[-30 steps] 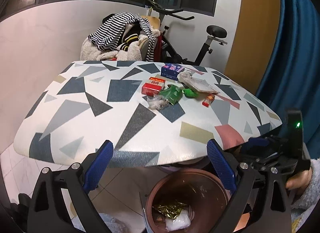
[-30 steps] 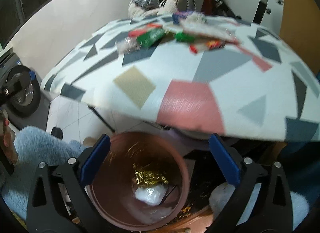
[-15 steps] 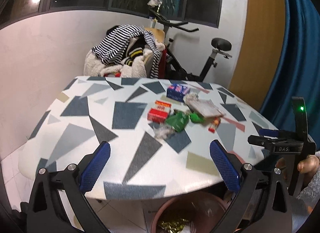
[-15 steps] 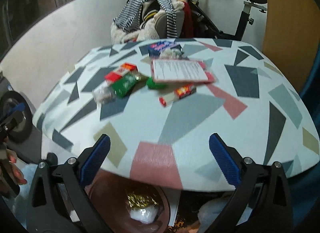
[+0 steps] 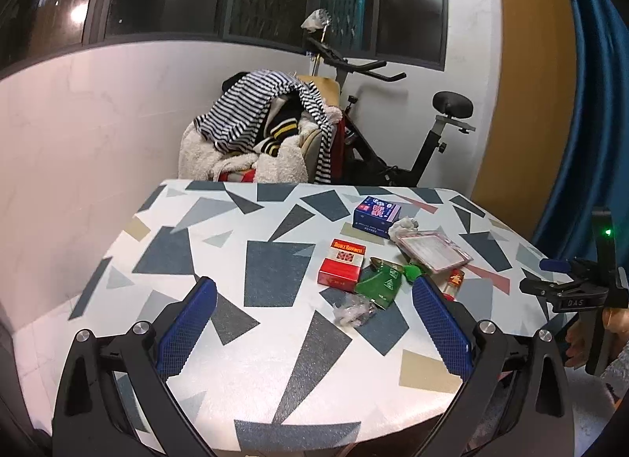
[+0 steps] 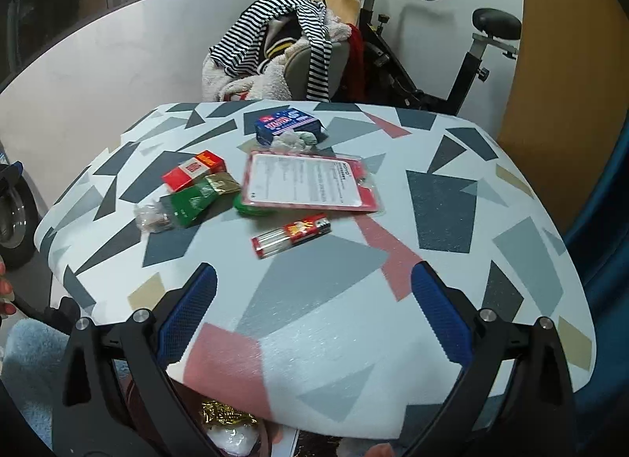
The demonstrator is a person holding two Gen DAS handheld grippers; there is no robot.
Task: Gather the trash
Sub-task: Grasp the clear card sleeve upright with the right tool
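Both your grippers hang over the near edge of the tabletop (image 6: 452,197), a rounded surface covered in a white cloth printed with grey, navy, pink and tan shards; the left gripper (image 5: 312,323) has its jaws spread wide and empty, and the right gripper (image 6: 312,319) is the same, nothing between the blue pads.

The trash lies in a loose cluster toward the middle and far side: a red cardboard cigarette-style box (image 5: 343,266), a crumpled green foil wrapper (image 5: 379,284) touching it, a small crinkled clear plastic wrapper (image 5: 354,311) just in front, a flat pink-edged blister card with a printed white sheet (image 6: 306,182), a slim red-and-clear plastic tube packet (image 6: 291,235) nearest your right gripper, a blue printed carton (image 6: 287,123) at the back with a wad of white tissue (image 6: 293,139) against it; a green round thing peeks from under the card, too hidden to name.

All of it looks light; the wrappers are soft and slippery, so pinch them at a bunched fold, not a flat face; the red box is stiff, so take it across its narrow sides; the tube packet looks likely to roll, so close across its middle; the flat card gives no edge from above, so lift it by a corner that overhangs the green thing.
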